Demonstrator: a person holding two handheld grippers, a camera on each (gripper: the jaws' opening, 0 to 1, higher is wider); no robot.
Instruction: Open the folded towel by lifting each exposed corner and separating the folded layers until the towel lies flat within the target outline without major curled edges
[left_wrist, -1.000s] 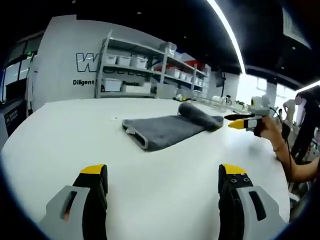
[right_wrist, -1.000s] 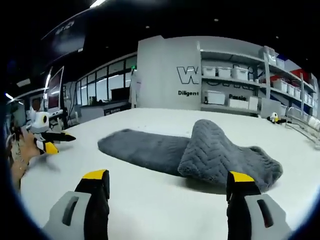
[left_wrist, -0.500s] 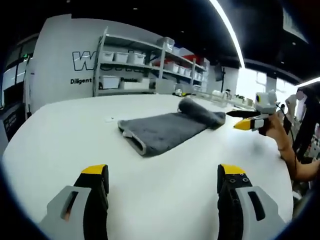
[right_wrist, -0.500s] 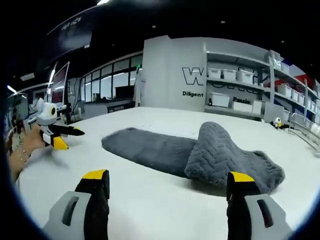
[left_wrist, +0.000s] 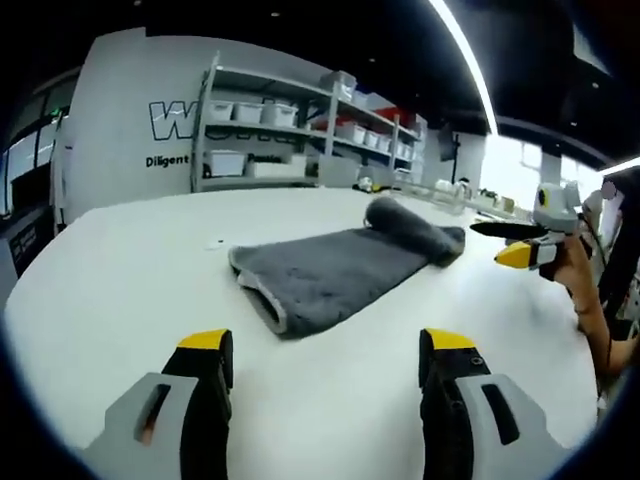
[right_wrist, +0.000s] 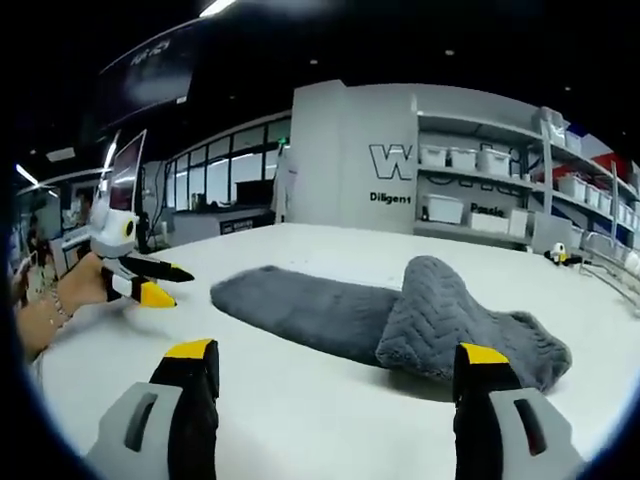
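Shelving of pale metal stocked with white storage bins stood against the grey wall behind a broad white table. On the table lay the dark grey folded towel, one end bunched into a raised, textured hump. The left gripper and right gripper hovered above the tabletop short of the towel, each with jaws spread wide and holding nothing. A hand gripped the left gripper's handle.
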